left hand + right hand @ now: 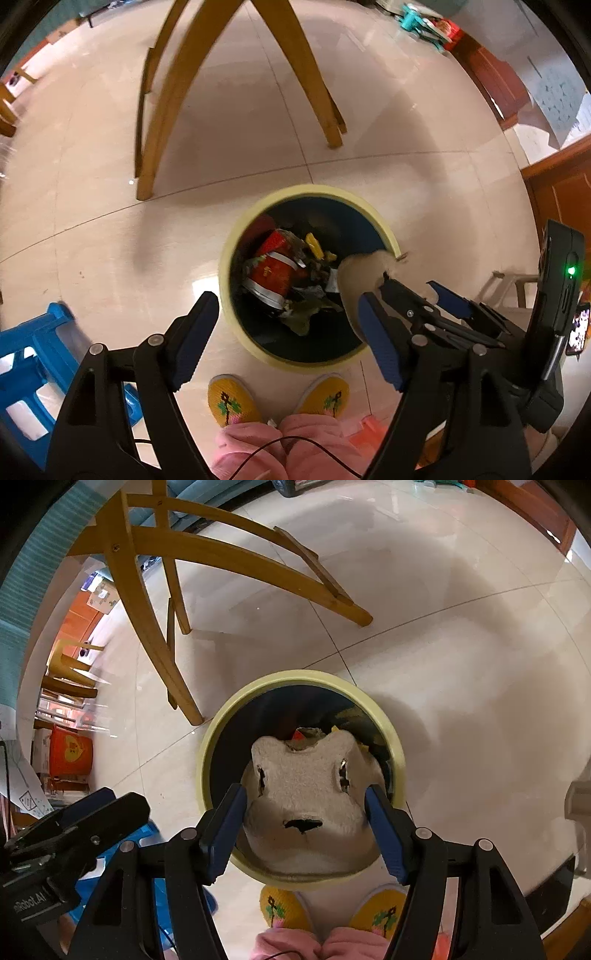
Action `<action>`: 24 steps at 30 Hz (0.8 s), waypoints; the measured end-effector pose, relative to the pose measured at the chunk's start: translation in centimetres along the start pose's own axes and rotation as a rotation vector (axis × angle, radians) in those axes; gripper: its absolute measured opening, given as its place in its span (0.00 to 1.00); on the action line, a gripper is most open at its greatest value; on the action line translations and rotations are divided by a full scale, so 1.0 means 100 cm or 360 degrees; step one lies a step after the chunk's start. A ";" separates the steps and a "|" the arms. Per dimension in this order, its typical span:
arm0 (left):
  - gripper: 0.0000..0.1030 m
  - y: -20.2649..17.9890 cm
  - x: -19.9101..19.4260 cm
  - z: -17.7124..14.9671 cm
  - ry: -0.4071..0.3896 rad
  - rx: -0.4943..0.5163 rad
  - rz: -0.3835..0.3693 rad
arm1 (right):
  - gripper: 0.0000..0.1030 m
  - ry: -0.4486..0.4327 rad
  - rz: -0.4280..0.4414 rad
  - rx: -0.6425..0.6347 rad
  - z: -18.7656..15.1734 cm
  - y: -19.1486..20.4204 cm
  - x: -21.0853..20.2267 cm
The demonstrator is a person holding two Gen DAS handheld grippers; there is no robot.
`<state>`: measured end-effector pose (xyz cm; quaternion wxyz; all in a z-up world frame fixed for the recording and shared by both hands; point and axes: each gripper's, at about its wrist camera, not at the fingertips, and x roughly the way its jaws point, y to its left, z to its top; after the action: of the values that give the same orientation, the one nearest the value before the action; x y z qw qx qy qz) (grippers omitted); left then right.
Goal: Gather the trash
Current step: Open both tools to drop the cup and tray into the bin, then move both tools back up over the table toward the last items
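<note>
A round trash bin with a pale yellow rim (314,190) (295,675) stands on the tiled floor below both grippers. Inside it lie a red wrapper (277,269), yellow scraps and dark litter. My left gripper (288,301) hangs open over the bin's near edge with nothing between its pads. My right gripper (304,792) is shut on a beige moulded-pulp carton piece (303,775) held over the bin's mouth. In the left wrist view the right gripper (410,282) shows at the bin's right edge with the carton piece (354,273) in its jaws.
Curved wooden chair legs (162,110) (147,609) stand just beyond the bin. A blue plastic stool (29,369) is at the lower left. A person's yellow slippers (229,402) and pink trousers are right below the bin. A red box (70,755) sits far left.
</note>
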<state>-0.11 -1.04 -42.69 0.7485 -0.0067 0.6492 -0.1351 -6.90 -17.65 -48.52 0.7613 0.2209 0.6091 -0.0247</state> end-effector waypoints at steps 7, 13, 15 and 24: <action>0.73 0.022 -0.021 0.005 -0.0069 -0.0099 0.0044 | 0.81 -0.0025 0.0014 -0.0048 0.003 0.010 -0.002; 0.76 0.031 -0.045 0.008 -0.0125 -0.0106 0.0104 | 0.83 -0.0088 0.0007 -0.0097 0.008 0.022 -0.012; 0.76 0.030 -0.054 0.008 -0.0133 -0.0096 0.0123 | 0.83 -0.0103 0.0015 -0.0082 0.008 0.024 -0.019; 0.76 0.012 -0.116 0.013 -0.0172 -0.0022 0.0158 | 0.83 -0.0173 0.0047 -0.0029 0.007 0.036 -0.084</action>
<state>0.01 2.34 -31.46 0.7882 0.0131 0.6082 -0.0926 -7.29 -16.61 -39.41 0.7955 0.2212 0.5638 -0.0197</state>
